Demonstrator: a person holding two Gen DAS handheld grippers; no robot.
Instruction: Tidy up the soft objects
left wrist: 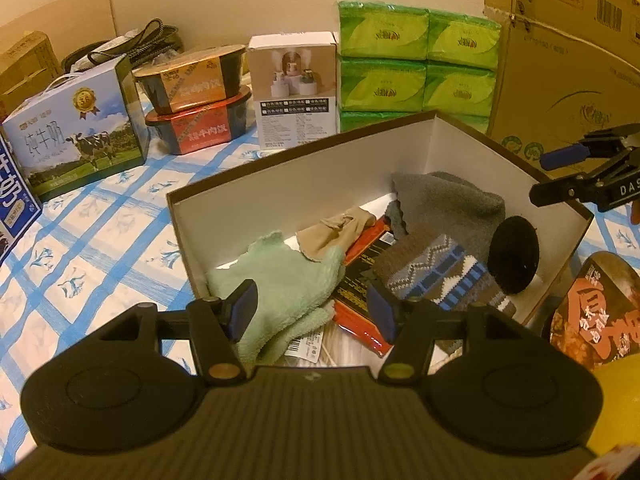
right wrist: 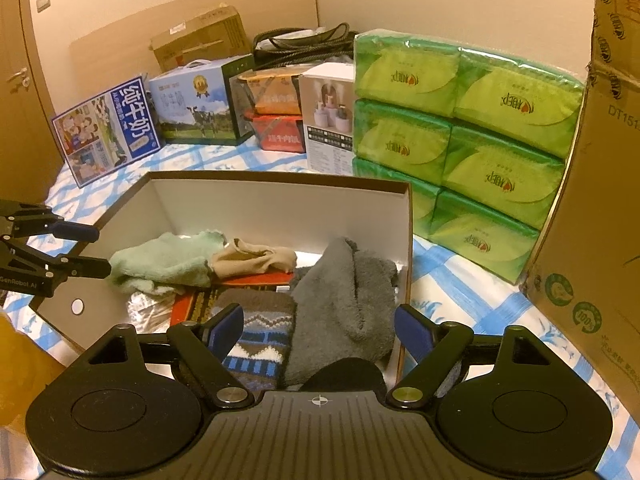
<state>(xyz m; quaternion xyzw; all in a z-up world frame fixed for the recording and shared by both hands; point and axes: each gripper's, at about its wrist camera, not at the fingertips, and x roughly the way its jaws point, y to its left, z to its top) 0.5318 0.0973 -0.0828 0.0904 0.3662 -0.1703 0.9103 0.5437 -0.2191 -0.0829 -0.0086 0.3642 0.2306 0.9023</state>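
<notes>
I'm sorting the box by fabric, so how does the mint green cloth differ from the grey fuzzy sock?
The mint green cloth is pale and lies flat and spread at one end of the box; the grey fuzzy sock is dark grey and slumps against the far corner at the other end. A beige stocking overlaps the cloth's edge, while the sock partly overlies a patterned knit sock. Both look plush and lie loose inside the box.
</notes>
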